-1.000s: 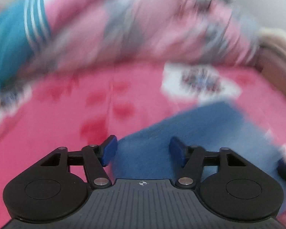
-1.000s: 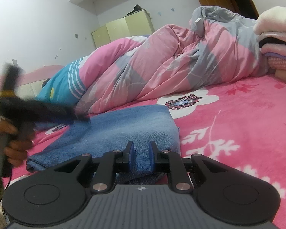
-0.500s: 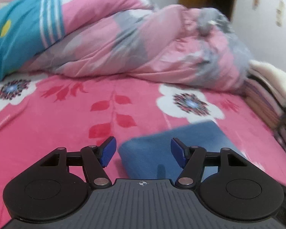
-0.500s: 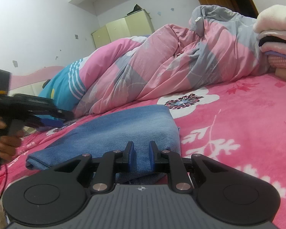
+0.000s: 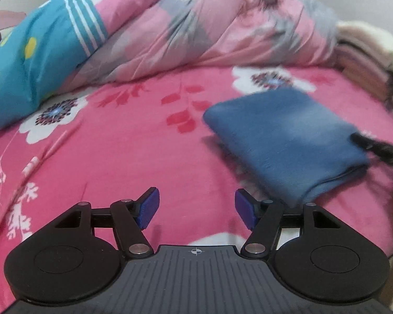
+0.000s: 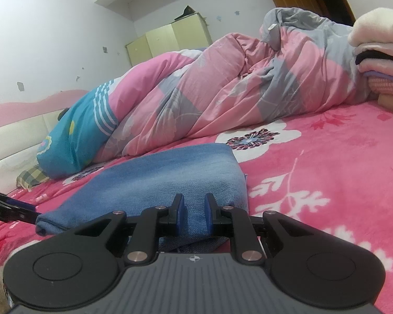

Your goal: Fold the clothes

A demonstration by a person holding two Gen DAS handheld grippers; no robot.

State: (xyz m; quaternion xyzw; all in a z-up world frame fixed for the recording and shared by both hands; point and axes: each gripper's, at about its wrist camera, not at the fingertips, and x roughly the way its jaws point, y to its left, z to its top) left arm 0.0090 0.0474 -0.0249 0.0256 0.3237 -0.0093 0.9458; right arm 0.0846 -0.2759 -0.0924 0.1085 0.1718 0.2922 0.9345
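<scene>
Denim fills the middle of both views: a folded blue denim garment (image 6: 170,180) lies flat on the pink flower-printed bed blanket (image 6: 327,162). In the right wrist view it spreads from 12 o'clock to 9 o'clock of the right gripper (image 6: 194,213), whose blue-padded jaws stand narrowly apart with the near edge of the cloth between them; the view does not settle whether the pads press it. The left gripper (image 5: 196,208) is released, jaws wide, with only bare blanket between them, and the garment (image 5: 288,141) lies at its 2 o'clock, apart from its tips. At 3 o'clock of that view a black tip of the other tool (image 5: 380,151) touches the garment's far side. Behind the garment, at 12 o'clock, a rumpled pink and grey quilt (image 6: 235,91) is heaped along the bed, with a turquoise striped pillow (image 6: 76,136) at 10 o'clock. A stack of folded clothes (image 6: 380,60) sits at 2 o'clock.
</scene>
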